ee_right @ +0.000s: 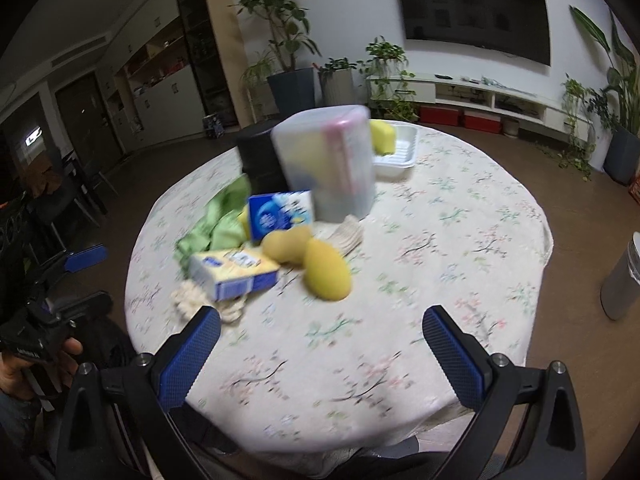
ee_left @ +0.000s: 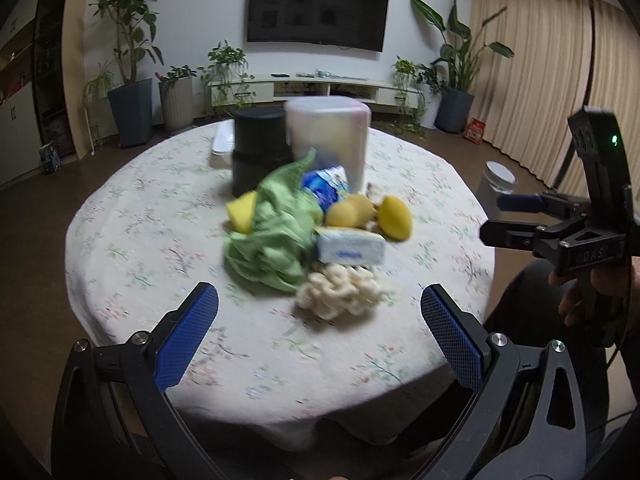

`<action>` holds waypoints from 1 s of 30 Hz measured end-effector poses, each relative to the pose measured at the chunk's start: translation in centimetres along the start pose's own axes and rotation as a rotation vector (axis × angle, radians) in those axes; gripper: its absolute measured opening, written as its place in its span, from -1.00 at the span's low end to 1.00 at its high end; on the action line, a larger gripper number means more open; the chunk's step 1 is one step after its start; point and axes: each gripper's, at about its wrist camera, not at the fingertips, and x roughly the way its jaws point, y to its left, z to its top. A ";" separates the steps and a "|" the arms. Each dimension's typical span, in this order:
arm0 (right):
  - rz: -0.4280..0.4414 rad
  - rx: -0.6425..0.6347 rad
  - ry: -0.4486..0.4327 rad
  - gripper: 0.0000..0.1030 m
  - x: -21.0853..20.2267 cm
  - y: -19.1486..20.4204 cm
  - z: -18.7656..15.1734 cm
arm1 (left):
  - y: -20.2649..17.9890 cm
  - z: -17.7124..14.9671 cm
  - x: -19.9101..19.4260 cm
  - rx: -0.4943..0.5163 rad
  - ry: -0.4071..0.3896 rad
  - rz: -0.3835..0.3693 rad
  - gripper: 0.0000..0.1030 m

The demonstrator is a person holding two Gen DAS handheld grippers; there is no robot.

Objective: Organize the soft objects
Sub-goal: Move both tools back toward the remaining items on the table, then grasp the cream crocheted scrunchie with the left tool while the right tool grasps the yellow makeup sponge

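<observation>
A pile of soft things lies mid-table: a green cloth (ee_left: 276,232) (ee_right: 216,224), a cream chenille bundle (ee_left: 340,292) (ee_right: 188,300), a yellow oval sponge (ee_left: 394,216) (ee_right: 326,272), a tan sponge (ee_left: 348,212) (ee_right: 286,246), a square yellow sponge (ee_left: 242,212), a white tissue pack (ee_left: 350,248) (ee_right: 234,272) and a blue pack (ee_left: 324,188) (ee_right: 280,214). My left gripper (ee_left: 320,332) (ee_right: 105,276) hovers open before the near table edge. My right gripper (ee_right: 320,348) (ee_left: 494,219) is open too, off the table's right side. Neither holds anything.
Behind the pile stand a translucent lidded container (ee_left: 328,136) (ee_right: 328,160) and a black cylinder (ee_left: 260,148) (ee_right: 260,156). A white tray (ee_right: 396,152) at the far edge holds a yellow sponge (ee_right: 382,134). The round table wears a floral cloth (ee_left: 140,220). A silver bin (ee_right: 624,280) stands on the floor.
</observation>
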 end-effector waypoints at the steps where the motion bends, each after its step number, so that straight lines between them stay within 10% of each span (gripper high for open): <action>1: -0.003 -0.012 -0.001 1.00 0.0 0.5 -0.2 | -0.4 -0.2 0.1 0.004 0.002 -0.004 1.00; 16: 0.007 -0.019 0.106 1.00 5.9 0.0 1.0 | -1.8 0.0 6.6 -0.015 0.116 -0.018 0.98; 23: -0.033 -0.053 0.194 0.85 10.0 -0.4 2.0 | -0.8 0.2 8.5 -0.071 0.167 0.004 0.48; 30: -0.053 -0.022 0.225 0.58 12.3 -1.5 2.2 | -0.9 -0.2 9.4 -0.088 0.195 0.003 0.46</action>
